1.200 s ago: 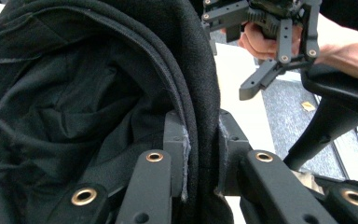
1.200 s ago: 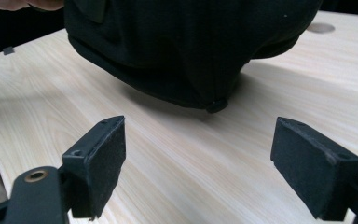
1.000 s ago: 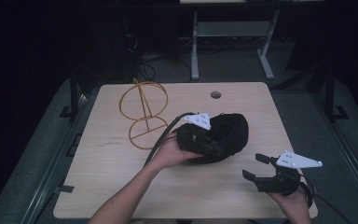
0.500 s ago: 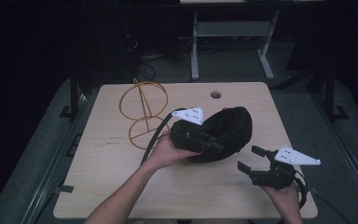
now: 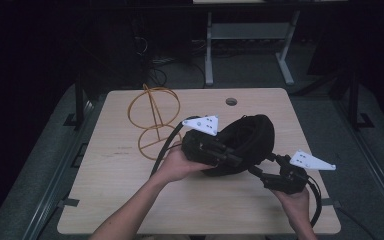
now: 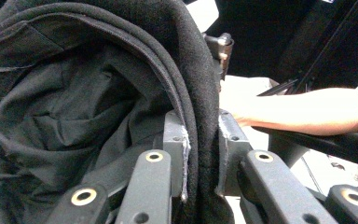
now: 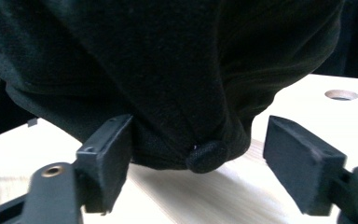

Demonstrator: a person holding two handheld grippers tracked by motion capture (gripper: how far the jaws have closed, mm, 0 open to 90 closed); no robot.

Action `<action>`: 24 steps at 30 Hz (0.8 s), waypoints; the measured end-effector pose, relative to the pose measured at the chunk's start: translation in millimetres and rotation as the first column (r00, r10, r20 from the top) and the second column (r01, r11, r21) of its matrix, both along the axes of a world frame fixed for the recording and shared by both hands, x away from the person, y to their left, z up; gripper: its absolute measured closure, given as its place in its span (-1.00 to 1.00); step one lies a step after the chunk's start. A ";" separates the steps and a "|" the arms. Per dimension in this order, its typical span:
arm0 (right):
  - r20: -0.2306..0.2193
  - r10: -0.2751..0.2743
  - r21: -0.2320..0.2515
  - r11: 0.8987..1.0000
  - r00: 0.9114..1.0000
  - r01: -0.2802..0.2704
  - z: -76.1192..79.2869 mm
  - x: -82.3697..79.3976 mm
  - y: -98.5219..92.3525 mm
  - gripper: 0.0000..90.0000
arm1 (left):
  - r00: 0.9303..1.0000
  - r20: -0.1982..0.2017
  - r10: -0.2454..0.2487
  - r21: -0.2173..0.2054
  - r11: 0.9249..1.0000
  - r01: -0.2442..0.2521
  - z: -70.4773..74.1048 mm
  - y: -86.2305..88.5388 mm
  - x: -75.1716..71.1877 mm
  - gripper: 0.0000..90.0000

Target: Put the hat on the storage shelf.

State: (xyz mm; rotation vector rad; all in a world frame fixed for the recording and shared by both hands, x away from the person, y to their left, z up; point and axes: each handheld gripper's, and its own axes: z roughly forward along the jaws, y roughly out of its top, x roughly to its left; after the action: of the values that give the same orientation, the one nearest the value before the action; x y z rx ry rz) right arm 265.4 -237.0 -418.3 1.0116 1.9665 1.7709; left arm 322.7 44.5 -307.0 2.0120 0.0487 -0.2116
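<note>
A black cloth cap (image 5: 252, 137) hangs above the wooden table (image 5: 130, 200), a little right of its middle. My left gripper (image 5: 236, 161) is shut on the cap's edge; in the left gripper view the folded black fabric (image 6: 98, 107) is pinched between the pads (image 6: 175, 154). From the lower right, my right gripper (image 5: 264, 164) reaches up to the cap's underside. Its jaws have just been closing and stand open around the crown, whose button (image 7: 206, 156) sits between the pads (image 7: 114, 154) without touching them.
An orange wire stand (image 5: 155, 117) with two hoops stands at the table's back left. A round cable hole (image 5: 231, 101) sits near the far edge. Dark floor and a metal desk frame (image 5: 245, 45) lie beyond the table.
The left gripper has lifted and tilted the cap upward. The right gripper has moved left, in under the cap, and its jaws have narrowed slightly.
</note>
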 end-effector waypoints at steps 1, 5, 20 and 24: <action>0.004 0.015 0.020 1.000 1.000 -0.015 -1.3 1.4 0.0 -0.26 | 1.000 -0.001 -0.005 -0.007 1.000 0.005 0.7 0.0 -0.7 0.72; 0.011 0.033 0.038 0.999 0.999 -0.034 -2.9 2.4 1.0 -0.02 | 1.000 -0.001 -0.012 -0.014 1.000 0.012 2.4 -0.2 -2.3 0.72; 0.081 0.025 -0.029 0.999 0.996 -0.023 20.7 -8.3 -2.8 0.59 | 0.998 -0.045 0.043 -0.052 0.998 -0.045 -4.2 17.4 10.0 0.60; 0.080 0.016 -0.042 0.999 0.997 -0.013 27.7 -10.4 -3.4 0.61 | 0.997 -0.021 0.069 -0.033 0.997 -0.070 -6.2 20.5 9.9 0.53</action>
State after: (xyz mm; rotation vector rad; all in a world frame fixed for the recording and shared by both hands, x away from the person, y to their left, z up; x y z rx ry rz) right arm 255.0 -240.4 -390.6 0.9008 1.9579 1.7423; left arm 332.6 65.0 -313.2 1.9717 0.1267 -0.1864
